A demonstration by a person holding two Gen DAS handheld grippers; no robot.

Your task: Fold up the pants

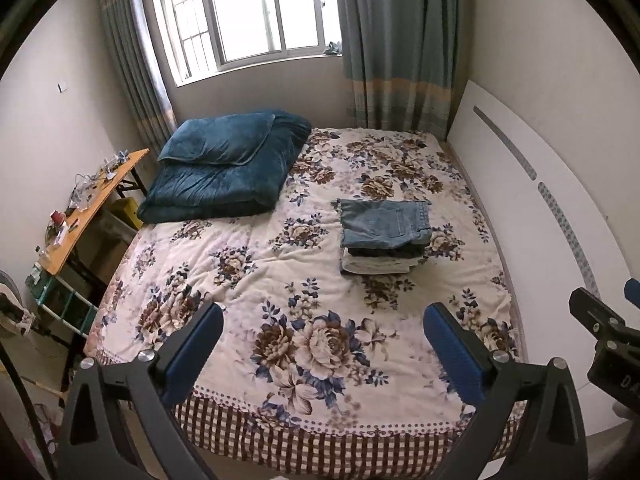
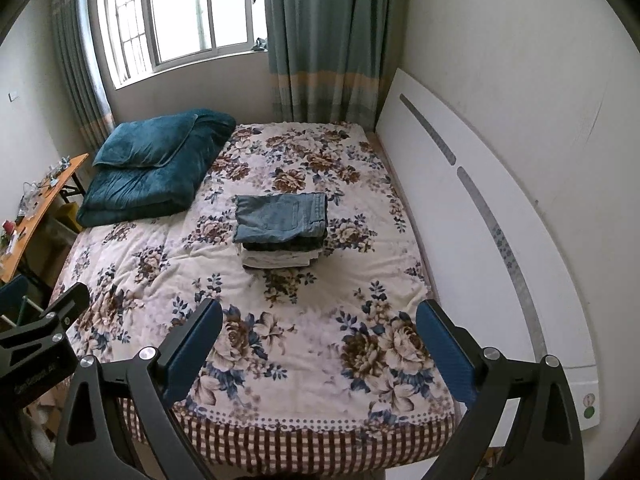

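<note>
1. Bedroom scene: window (image 1: 256, 12) with grey-green curtains (image 1: 396, 40) at the far wall, and a bed (image 1: 320, 360) under a floral cover filled most of both views.
2. Far left stood a wooden side surface (image 1: 92, 200) cluttered with small items, too small to identify.
3. Folded teal quilt (image 1: 228, 168) lay on the bed's far left corner, with a white headboard (image 2: 492, 216) along the bed's right side.
4. Left gripper (image 1: 324, 344): jaws wide apart, nothing between them, held above the near edge of the bed.
5. Folded pants (image 1: 386, 220), blue denim, sat on top of a small stack (image 2: 280, 258) of darker and white folded garments, right of the bed's centre.
6. Right gripper (image 2: 320, 340): jaws likewise wide and empty, beside the left one at the foot of the bed.
7. Position check: the pants lay well beyond both pairs of jaws, ahead and to the right in the left wrist view, ahead and slightly left in the right wrist view. No contact.
8. Judgement: the denim looked fully folded and stacked, so the fold seemed complete or nearly so; no unfolded pants were visible.
9. Technique note: if the stack needs squaring, approach low from the near edge, one gripper per corner, and press lightly without dragging the layers beneath.
</note>
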